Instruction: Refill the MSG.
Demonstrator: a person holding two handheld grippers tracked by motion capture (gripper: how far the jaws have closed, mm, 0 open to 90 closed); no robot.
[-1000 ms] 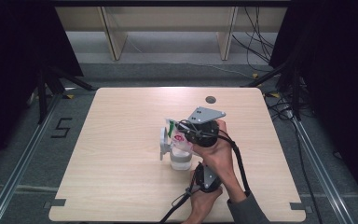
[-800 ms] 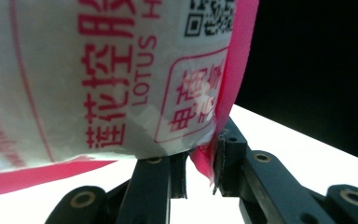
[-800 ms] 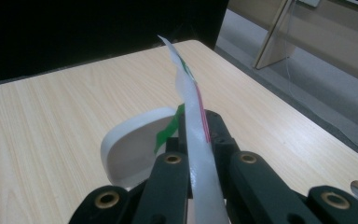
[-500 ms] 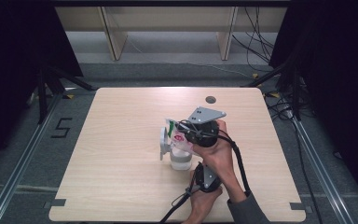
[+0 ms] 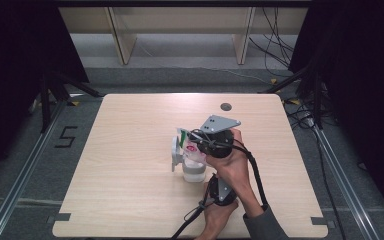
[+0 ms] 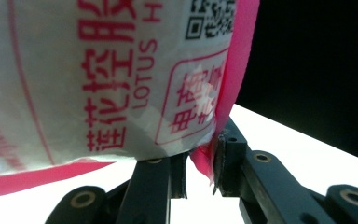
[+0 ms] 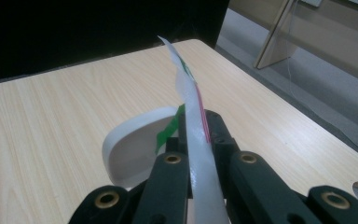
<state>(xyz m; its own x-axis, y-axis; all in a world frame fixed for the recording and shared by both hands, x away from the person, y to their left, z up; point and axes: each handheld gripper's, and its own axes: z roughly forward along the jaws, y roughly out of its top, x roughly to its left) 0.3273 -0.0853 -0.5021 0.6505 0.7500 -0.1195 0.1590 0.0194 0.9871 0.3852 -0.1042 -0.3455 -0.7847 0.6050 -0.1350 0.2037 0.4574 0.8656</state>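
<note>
A white packet (image 5: 186,141) with pink and green print is held over a small white jar (image 5: 194,172) near the table's middle. The jar's flip lid (image 5: 175,152) stands open to its left. My right gripper (image 5: 196,142), with a grey plate on top, is shut on the packet's upper edge (image 7: 190,105), and the round white lid (image 7: 130,144) lies just beyond its jaws (image 7: 193,127). My left gripper (image 5: 215,182) comes up from below, its jaws (image 6: 204,163) pinching the pink corner of the packet (image 6: 112,79), whose face carries red characters and the word LOTUS.
The wooden table (image 5: 130,130) has a round cable hole (image 5: 225,106) near its far edge. Cables trail from both grippers off the near edge. Beyond the table are shelf legs (image 5: 122,42) and floor cables; dark curtains stand at both sides.
</note>
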